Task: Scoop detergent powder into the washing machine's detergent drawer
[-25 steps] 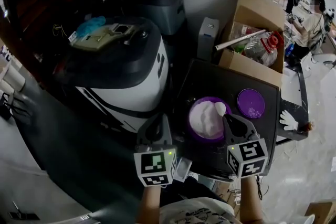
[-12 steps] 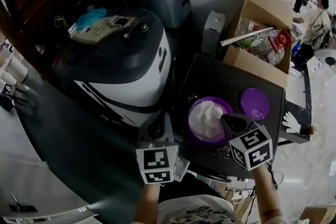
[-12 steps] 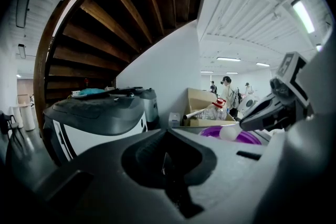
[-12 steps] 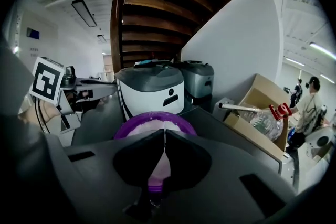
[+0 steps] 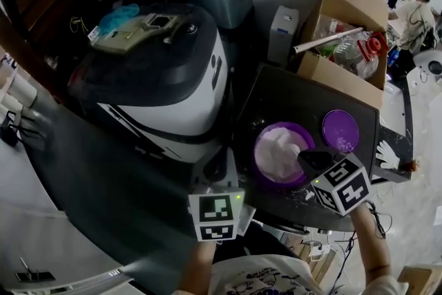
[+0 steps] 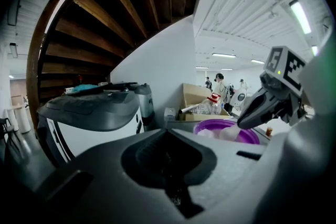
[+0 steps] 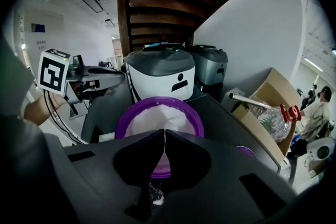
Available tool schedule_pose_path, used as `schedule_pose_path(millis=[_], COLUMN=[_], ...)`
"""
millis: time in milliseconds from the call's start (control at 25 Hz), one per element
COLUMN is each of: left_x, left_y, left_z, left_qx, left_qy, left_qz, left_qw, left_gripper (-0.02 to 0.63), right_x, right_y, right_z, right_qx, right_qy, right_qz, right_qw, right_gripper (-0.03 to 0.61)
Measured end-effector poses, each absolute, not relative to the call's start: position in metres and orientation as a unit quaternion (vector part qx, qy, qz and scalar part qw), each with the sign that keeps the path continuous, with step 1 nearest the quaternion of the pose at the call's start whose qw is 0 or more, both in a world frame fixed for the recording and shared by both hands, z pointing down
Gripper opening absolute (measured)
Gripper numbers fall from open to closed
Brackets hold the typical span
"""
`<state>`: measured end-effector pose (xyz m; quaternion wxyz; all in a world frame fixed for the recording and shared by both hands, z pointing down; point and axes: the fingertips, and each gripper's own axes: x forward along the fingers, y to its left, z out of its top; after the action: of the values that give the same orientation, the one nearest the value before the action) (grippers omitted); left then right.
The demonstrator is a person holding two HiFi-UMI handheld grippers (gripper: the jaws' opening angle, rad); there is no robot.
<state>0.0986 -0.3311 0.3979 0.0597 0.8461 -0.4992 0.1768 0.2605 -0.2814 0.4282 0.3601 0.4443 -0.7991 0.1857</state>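
The right gripper [image 5: 309,158] squeezes a thin white scoop handle [image 7: 164,140] over the purple tub [image 5: 255,157] of powder [image 5: 276,152]. The left gripper [image 5: 217,170] is closed and holds nothing. It is beside the washing machine [image 5: 166,79]. A purple lid [image 5: 340,130] and a cardboard box [image 5: 349,7] sit behind the tub.

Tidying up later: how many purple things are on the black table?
2: a purple tub of white powder near the table's front edge, and a flat purple lid right of it. None seems hidden.
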Motion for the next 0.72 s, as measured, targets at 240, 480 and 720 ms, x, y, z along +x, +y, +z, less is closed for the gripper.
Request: schedule_pose_path(millis=[240, 480, 720], left_x=[0.096, 0.098, 0.1], left_y=[-0.332, -0.33, -0.326], left_z=[0.402, 0.403, 0.403], left_qx=[0.85, 0.854, 0.859], left_qy=[-0.49, -0.483, -0.475], left_qz=[0.182, 0.18, 0.178], left_qw=[0.063, 0.066, 0.069], left_gripper=[0.002, 0.002, 0.002], right_x=[0.258, 0.257, 0.252], right_y=[-0.283, -0.28, -0.274], right_z=[0.434, 0.443, 0.445], right_qx=[0.438, 0.432, 0.429], right_qy=[-0.786, -0.776, -0.776], right_qz=[0.192, 0.196, 0.216], right_qw=[0.391, 0.417, 0.408], right_gripper=[0.02, 0.02, 0.02])
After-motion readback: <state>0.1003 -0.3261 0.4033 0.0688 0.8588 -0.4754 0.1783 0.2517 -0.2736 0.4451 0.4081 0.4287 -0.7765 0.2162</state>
